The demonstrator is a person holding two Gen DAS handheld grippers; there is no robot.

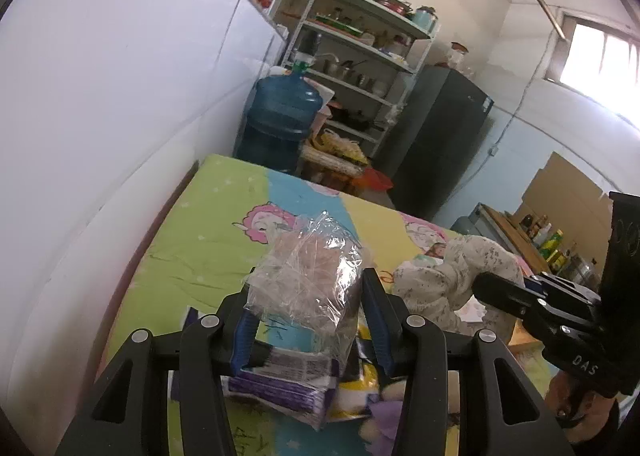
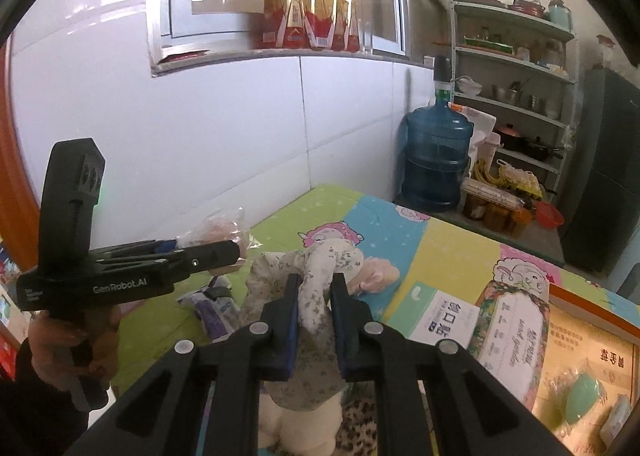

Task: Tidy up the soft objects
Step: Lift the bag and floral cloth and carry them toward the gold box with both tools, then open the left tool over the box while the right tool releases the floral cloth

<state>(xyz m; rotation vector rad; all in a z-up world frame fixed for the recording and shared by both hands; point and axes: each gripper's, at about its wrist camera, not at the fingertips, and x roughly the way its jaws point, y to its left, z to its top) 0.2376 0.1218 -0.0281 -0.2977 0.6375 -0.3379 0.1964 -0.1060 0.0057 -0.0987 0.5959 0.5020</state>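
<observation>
your left gripper (image 1: 308,320) is clenched on the crinkly clear plastic bag (image 1: 308,276), held above the cartoon-print sheet (image 1: 208,223); your right gripper (image 2: 314,316) pinches the floral cloth (image 2: 316,288) tight. lift both clear of the purple packet (image 1: 280,388) before carrying, so nothing drags.

left gripper (image 1: 308,296) fingers clamp clear plastic bag (image 1: 308,276) | right gripper (image 1: 486,290) grips floral cloth (image 1: 448,280)
</observation>
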